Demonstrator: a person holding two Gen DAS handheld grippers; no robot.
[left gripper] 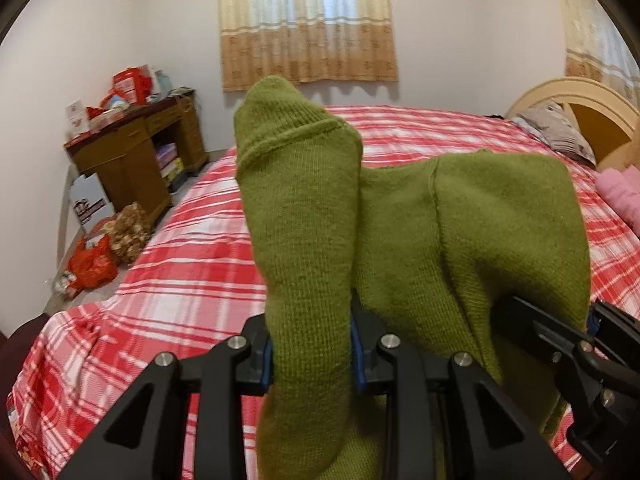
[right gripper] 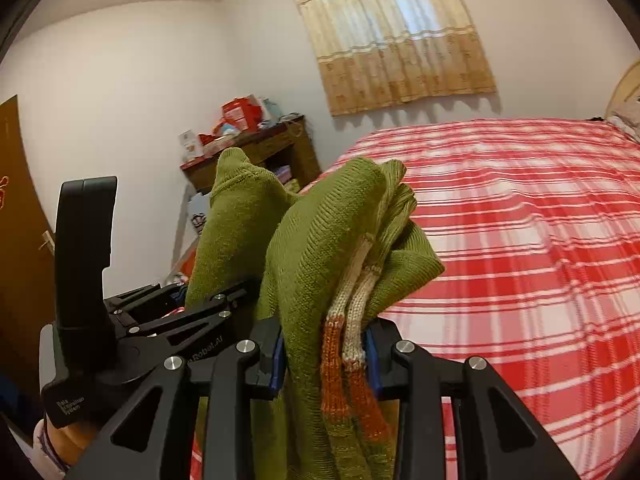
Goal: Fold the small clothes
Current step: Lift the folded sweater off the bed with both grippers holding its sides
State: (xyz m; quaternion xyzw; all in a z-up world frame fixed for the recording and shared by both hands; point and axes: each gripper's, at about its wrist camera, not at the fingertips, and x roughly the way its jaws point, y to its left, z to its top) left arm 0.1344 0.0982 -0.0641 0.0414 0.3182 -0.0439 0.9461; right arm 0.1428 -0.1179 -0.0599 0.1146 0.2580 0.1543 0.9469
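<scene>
A small green knitted sweater (left gripper: 460, 240) hangs in the air above the bed, held by both grippers. My left gripper (left gripper: 312, 360) is shut on a green sleeve or corner (left gripper: 300, 200) that sticks up between the fingers. My right gripper (right gripper: 326, 354) is shut on a bunched part of the sweater (right gripper: 320, 248) with cream and orange striped trim (right gripper: 344, 344). The right gripper also shows at the right edge of the left wrist view (left gripper: 580, 344). The left gripper shows at the left of the right wrist view (right gripper: 208, 312). The two grippers are close together, side by side.
A bed with a red and white plaid sheet (left gripper: 192, 264) lies below and ahead. A brown cluttered desk (left gripper: 132, 152) stands at the far left by the wall, with bags on the floor (left gripper: 96, 264). Pillows (left gripper: 560, 132) and a headboard (left gripper: 580, 96) are at the far right.
</scene>
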